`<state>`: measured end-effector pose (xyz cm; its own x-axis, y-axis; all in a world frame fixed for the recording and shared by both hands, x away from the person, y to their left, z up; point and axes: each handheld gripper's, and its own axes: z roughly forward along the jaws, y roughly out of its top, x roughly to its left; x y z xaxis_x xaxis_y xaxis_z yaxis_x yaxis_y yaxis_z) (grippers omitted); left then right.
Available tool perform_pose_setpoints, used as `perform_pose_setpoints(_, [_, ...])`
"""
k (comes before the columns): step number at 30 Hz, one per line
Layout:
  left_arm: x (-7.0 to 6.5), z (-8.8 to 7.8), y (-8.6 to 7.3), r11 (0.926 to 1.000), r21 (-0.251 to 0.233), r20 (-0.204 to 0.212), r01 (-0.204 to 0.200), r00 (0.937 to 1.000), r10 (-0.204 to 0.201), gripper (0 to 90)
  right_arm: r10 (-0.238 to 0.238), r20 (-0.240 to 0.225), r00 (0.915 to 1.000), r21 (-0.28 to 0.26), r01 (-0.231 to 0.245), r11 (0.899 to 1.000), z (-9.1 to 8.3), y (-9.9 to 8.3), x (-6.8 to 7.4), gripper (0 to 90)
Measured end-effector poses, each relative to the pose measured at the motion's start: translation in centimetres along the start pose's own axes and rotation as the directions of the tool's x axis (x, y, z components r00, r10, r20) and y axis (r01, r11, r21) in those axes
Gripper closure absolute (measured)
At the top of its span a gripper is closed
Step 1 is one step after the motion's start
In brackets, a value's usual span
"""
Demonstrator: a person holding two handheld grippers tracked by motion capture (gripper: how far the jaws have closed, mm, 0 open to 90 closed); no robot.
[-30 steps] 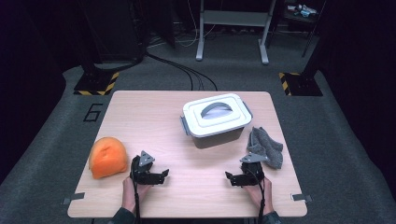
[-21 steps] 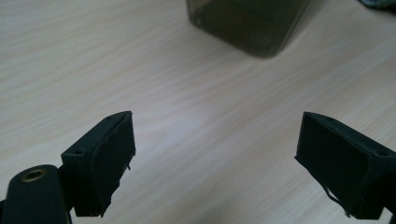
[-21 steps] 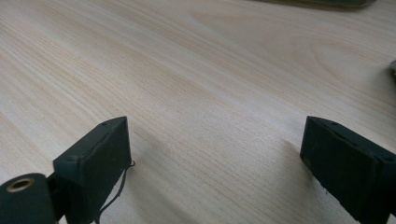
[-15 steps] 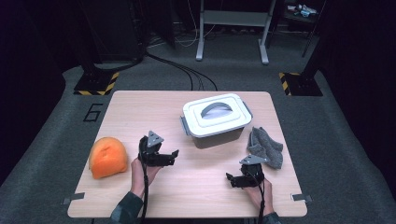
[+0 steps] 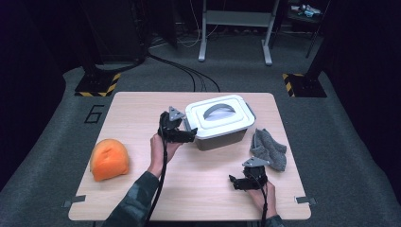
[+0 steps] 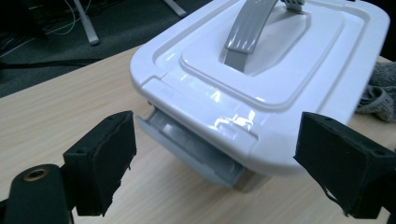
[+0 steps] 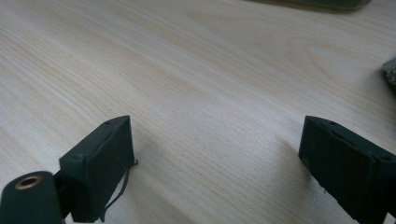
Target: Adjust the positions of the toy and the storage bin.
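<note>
A white lidded box (image 5: 220,120) with a grey handle (image 6: 247,28) stands at the table's middle back. My left gripper (image 5: 190,135) hovers at the box's left front corner, raised off the table, open and holding nothing. In the left gripper view the jaws straddle the near end of the box, where a grey latch (image 6: 191,144) hangs under the lid rim, and the pads (image 6: 100,168) are clear of it. My right gripper (image 5: 233,182) rests low near the front right, open over bare wood (image 7: 210,93).
An orange rounded object (image 5: 109,159) lies at the front left. A crumpled grey cloth (image 5: 269,150) lies right of the box, just behind the right hand. The wooden table (image 5: 137,118) stands on dark floor with cables and stand legs beyond.
My left hand has risen and moved from the front of the table back and right to the box's left end. The right hand has stayed put.
</note>
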<state>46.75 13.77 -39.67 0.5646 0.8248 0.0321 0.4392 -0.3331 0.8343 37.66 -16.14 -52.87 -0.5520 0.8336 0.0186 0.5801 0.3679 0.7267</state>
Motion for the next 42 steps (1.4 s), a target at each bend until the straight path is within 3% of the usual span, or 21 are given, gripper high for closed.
perform_pose_setpoints(6, [-0.7,1.9,0.5,0.9993,0.035,0.0,-0.009,1.0,0.009,13.3,-0.007,0.001,1.0,-0.002,0.007,1.0,0.0,0.0,-0.1,9.6])
perform_pose_setpoints(10, [-0.5,2.5,0.4,0.9988,0.045,-0.011,-0.016,0.9998,0.017,13.8,-0.007,0.001,1.0,-0.002,0.007,1.0,0.0,0.0,-0.1,9.8])
perform_pose_setpoints(19, [-0.4,2.7,0.6,0.9952,0.047,-0.03,-0.086,0.9957,0.088,13.2,-0.006,0.008,1.0,-0.006,0.006,1.0,0.0,0.0,-0.1,11.3])
perform_pose_setpoints(25, [0.8,2.3,0.5,0.9932,0.067,-0.028,-0.095,0.9949,0.097,13.1,-0.003,0.008,1.0,-0.006,0.003,1.0,-0.1,0.0,-0.1,11.5])
perform_pose_setpoints(39, [3.2,1.6,0.1,0.994,0.084,-0.062,-0.069,0.9953,0.075,13.0,-0.001,-0.002,1.0,-0.014,0.001,1.0,-0.1,0.0,-0.3,11.6])
perform_pose_setpoints(42, [3.7,1.4,0.2,0.9926,0.091,-0.074,-0.081,0.9934,0.088,13.1,-0.002,-0.001,1.0,-0.015,0.002,1.0,-0.1,0.0,-0.3,11.6])
